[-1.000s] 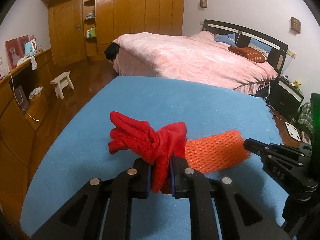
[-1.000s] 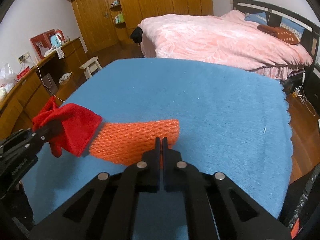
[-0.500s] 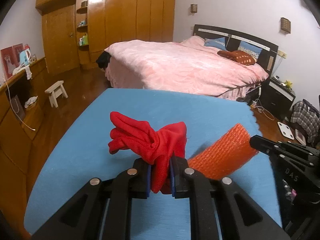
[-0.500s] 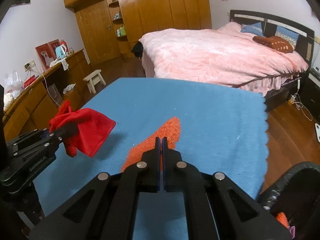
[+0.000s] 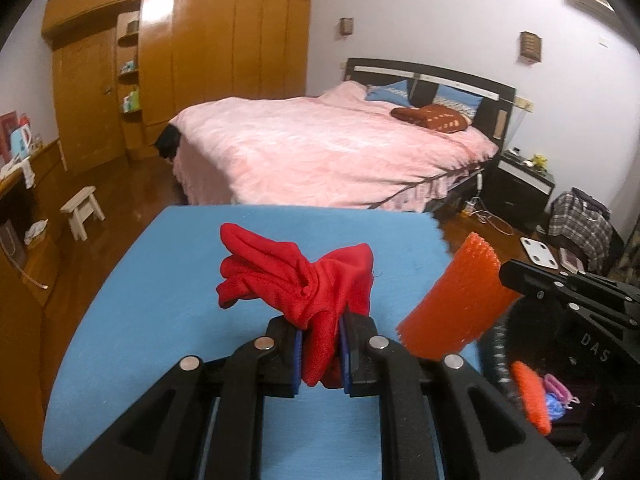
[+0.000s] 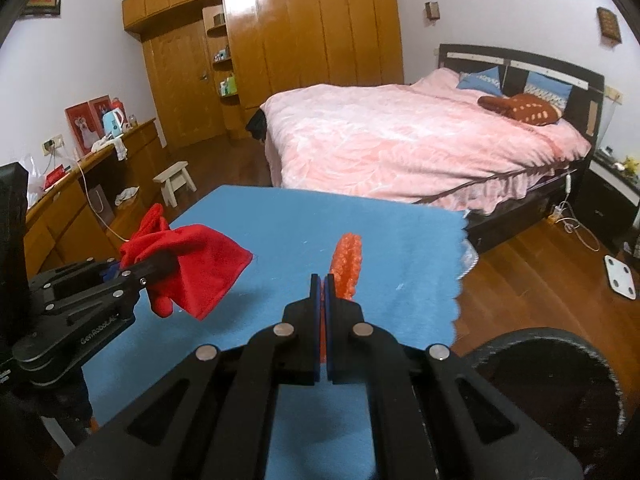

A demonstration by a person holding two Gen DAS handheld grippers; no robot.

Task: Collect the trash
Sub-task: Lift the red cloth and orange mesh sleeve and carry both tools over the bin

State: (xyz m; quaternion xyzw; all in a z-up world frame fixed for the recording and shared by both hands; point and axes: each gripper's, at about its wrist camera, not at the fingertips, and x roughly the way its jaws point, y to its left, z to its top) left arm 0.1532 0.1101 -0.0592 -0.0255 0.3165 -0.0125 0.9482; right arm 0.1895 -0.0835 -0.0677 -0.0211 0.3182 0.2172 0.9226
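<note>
the left tongs [image 5: 322,354] are clenched on a crumpled red cloth [image 5: 300,280], which is held clear above the blue-covered counter [image 5: 160,300]. the right tongs [image 6: 323,292] are clenched on one end of an orange foam net sleeve [image 6: 347,264], which stands nearly upright above the right part of the counter, near its scalloped edge. a dark round bin [image 6: 560,356] sits below and to the right of the counter, with an orange piece and some purple and blue scraps visible inside it in the left wrist view; a pink-covered bed [image 6: 400,140] stands behind.
</note>
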